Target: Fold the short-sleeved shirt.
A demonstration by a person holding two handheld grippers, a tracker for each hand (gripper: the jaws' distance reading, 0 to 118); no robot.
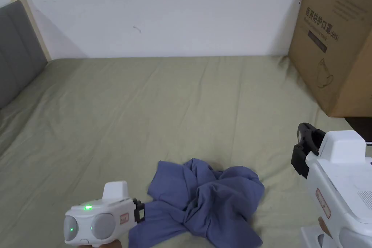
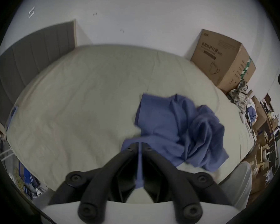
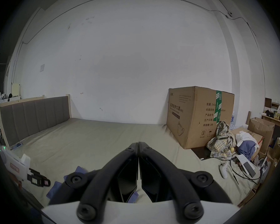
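A blue short-sleeved shirt [image 1: 207,201] lies crumpled on the olive bed sheet [image 1: 145,114] near the bed's front edge. My left gripper [image 1: 140,211] sits at the shirt's left edge. In the left gripper view the left gripper [image 2: 139,148] has its jaws pinched on a thin fold of the blue shirt [image 2: 176,130]. My right gripper [image 1: 303,150] is held up to the right of the shirt, away from it. In the right gripper view the right gripper [image 3: 138,144] has its jaws pressed together with nothing between them, and bits of the shirt [image 3: 55,190] show below.
A large cardboard box [image 1: 334,41] stands at the bed's far right corner. A grey padded headboard [image 1: 14,48] runs along the left. A white wall is behind. Clothes [image 3: 221,143] and boxes clutter the right side beyond the bed.
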